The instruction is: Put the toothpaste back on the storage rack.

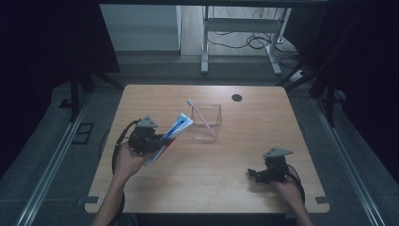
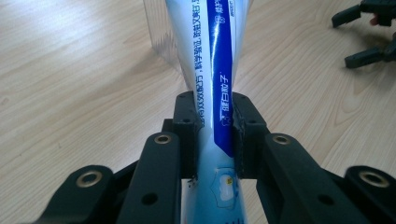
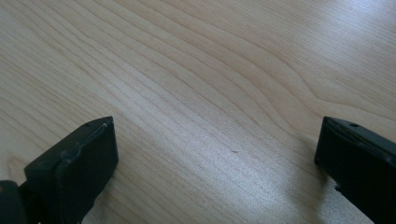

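Right now my left gripper, left of centre in the high view, has its jaws clamped on a blue-and-white toothpaste tube that slants up toward the clear plastic box at mid-frame, where a pink toothbrush leans. Lower right on the wooden worktop, my right gripper sits low with its jaws spread wide apart, gripping nothing.

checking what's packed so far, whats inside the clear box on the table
A pink toothbrush leans inside the clear box, its head poking over the rim. The toothpaste tube is outside, clamped in the left hand-held gripper.
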